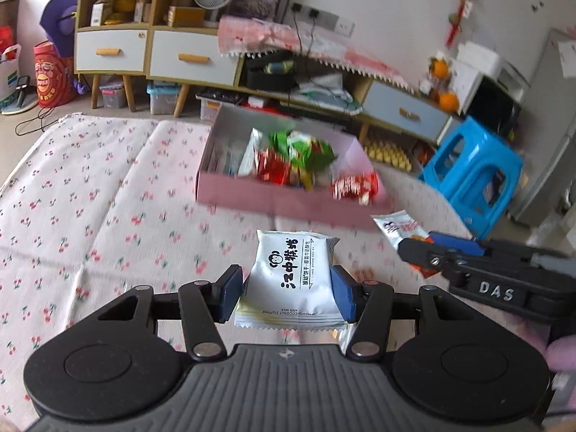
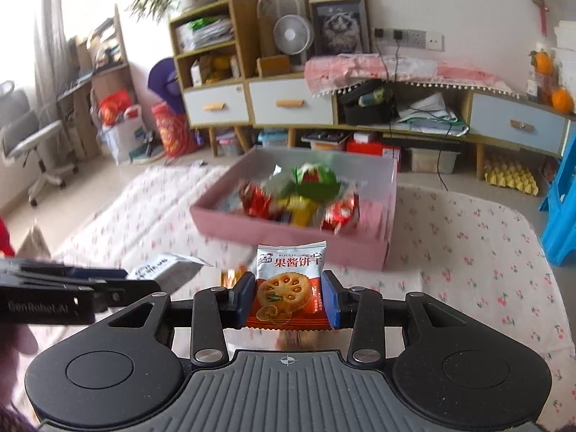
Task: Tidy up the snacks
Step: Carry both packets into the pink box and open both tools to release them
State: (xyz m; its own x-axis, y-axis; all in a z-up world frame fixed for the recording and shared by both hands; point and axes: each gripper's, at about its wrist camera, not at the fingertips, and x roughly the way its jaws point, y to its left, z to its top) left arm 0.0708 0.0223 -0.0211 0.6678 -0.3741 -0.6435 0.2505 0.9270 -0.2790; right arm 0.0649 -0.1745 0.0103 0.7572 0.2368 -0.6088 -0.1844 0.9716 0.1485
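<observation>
Across the cherry-print cloth [image 1: 108,187], I'd carry both packets level over the pink cardboard box [image 2: 288,232] before letting go, my left gripper [image 1: 288,293] clamped on the white foil biscuit packet [image 1: 293,280] and my right gripper [image 2: 288,298] clamped on the orange jam-biscuit packet [image 2: 289,284].

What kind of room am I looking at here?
Most likely a lived-in room at home, perhaps a living room: a wooden drawer cabinet with a small fan on top, a framed cat picture, and a cherry-print cloth under a pink snack box.

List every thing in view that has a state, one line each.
Left tool: shut on white snack packet.
Right tool: shut on biscuit packet.
Pink box: open, no lid, partly filled with snacks.
Cabinet drawers: closed.
Fan: cannot tell if running.
</observation>
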